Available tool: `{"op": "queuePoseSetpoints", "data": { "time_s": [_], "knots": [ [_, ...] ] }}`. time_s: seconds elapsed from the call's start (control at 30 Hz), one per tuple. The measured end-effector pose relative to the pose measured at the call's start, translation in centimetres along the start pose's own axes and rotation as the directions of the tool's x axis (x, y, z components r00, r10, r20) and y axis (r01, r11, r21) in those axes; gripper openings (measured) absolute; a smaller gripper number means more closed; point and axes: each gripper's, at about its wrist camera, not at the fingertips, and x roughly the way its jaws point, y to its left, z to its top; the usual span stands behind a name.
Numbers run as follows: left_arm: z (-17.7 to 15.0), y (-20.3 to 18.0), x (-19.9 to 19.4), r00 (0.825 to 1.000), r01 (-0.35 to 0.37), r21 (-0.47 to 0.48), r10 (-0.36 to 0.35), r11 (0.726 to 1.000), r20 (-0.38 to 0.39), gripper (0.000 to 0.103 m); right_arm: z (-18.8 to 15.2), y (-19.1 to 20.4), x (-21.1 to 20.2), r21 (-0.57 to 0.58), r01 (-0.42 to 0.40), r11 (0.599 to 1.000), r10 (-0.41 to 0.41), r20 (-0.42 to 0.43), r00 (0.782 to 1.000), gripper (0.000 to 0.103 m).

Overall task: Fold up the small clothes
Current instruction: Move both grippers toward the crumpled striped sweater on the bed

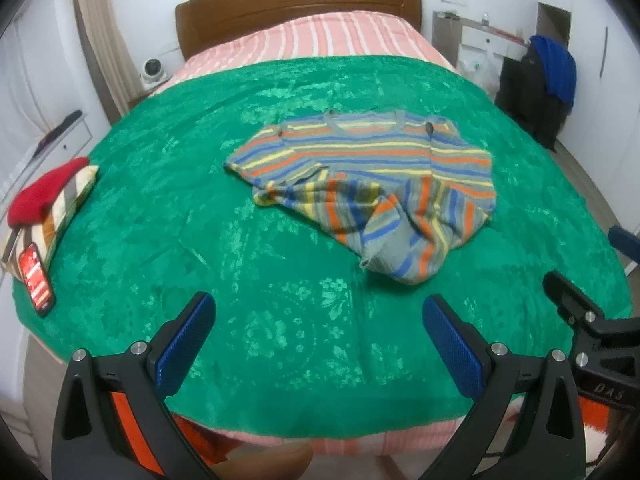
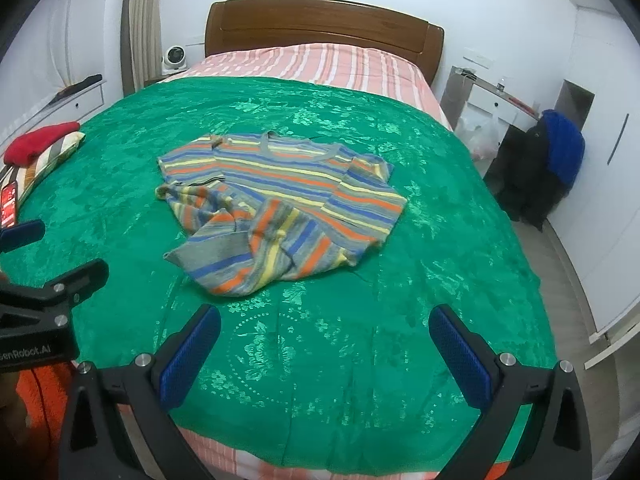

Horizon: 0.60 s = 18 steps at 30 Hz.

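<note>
A small striped shirt [image 1: 372, 184] in grey, orange, blue and yellow lies crumpled on the green bedspread [image 1: 200, 208], collar toward the headboard, its lower half bunched up. The same shirt [image 2: 280, 208] shows in the right wrist view on the bedspread [image 2: 400, 320]. My left gripper [image 1: 320, 332] hangs open above the near part of the bed, short of the shirt, nothing between its blue pads. My right gripper [image 2: 324, 344] is also open and empty, just before the shirt's bunched hem. Each gripper's black body shows at the edge of the other's view.
A red cloth on folded striped fabric [image 1: 52, 196] and a phone [image 1: 38, 276] lie at the bed's left edge. A wooden headboard [image 1: 296, 4] stands at the far end. A dark chair with blue cloth [image 2: 560, 156] is on the right floor. A small fan [image 2: 175, 58] sits beside the headboard.
</note>
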Motion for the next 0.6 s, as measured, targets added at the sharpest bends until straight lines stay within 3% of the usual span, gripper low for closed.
{"op": "queuePoseSetpoints", "data": {
  "time_s": [0.27, 0.6],
  "knots": [
    [-0.1, 0.2, -0.1, 1.0, -0.002, -0.012, 0.002, 1.0, 0.008, 0.103, -0.1, -0.7, 0.2, 0.013, 0.07, 0.997, -0.07, -0.015, 0.997, 0.103],
    [0.0, -0.1, -0.4, 0.999, -0.023, 0.005, 0.023, 1.0, 0.021, 0.103, -0.1, -1.1, 0.1, 0.017, 0.101, 0.995, -0.1, -0.022, 0.995, 0.103]
  ]
}}
